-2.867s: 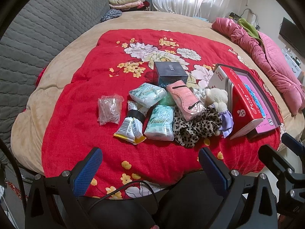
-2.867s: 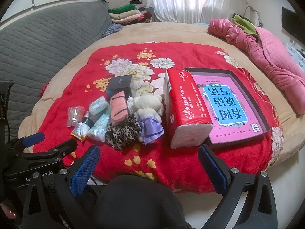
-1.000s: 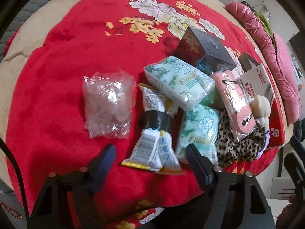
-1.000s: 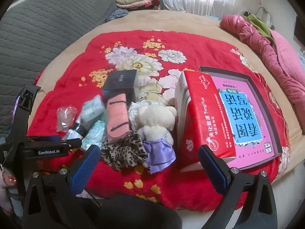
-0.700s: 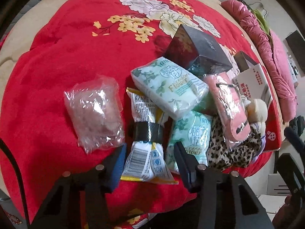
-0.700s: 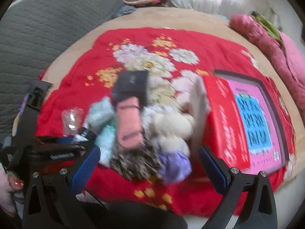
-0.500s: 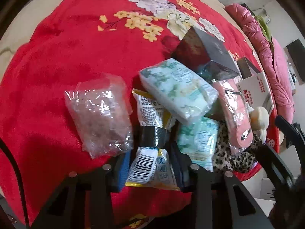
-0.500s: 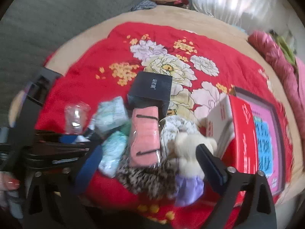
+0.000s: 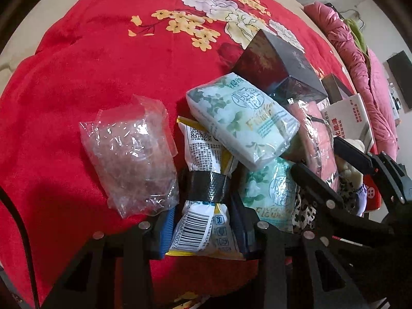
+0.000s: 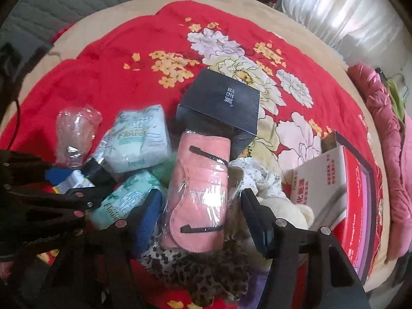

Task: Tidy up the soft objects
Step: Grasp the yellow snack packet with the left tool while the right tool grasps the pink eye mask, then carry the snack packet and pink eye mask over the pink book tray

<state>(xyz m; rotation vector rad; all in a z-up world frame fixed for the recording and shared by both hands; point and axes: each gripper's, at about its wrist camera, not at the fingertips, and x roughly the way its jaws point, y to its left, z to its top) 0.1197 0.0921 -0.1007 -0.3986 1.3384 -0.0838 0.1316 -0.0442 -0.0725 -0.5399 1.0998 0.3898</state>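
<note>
A white and yellow snack packet (image 9: pixel 203 203) with a black tape band lies on the red flowered blanket (image 9: pixel 103 51). My left gripper (image 9: pixel 203 228) is shut on the packet's lower end. A pink cloth piece in clear wrap (image 10: pixel 200 188) lies on a leopard-print fabric (image 10: pixel 203 270). My right gripper (image 10: pixel 202 213) straddles that pink piece. Its jaws are closing, and the right pad still stands off the wrap. Two green tissue packs (image 9: pixel 242 121) (image 9: pixel 270 193) lie between the two grippers. A cream teddy bear (image 10: pixel 285 211) is half hidden behind my right finger.
A crumpled clear plastic bag (image 9: pixel 131 159) lies left of the packet. A black box (image 10: pixel 221 103) stands behind the pile. A red tissue carton (image 10: pixel 332 188) and a flat pink-lidded box (image 10: pixel 365 200) lie to the right. Pink bedding (image 10: pixel 391 141) lines the bed's right edge.
My left gripper has shut on the snack packet's end. The right gripper came down and to the left over the pink wrapped piece, rolling as it went, and its jaws have narrowed.
</note>
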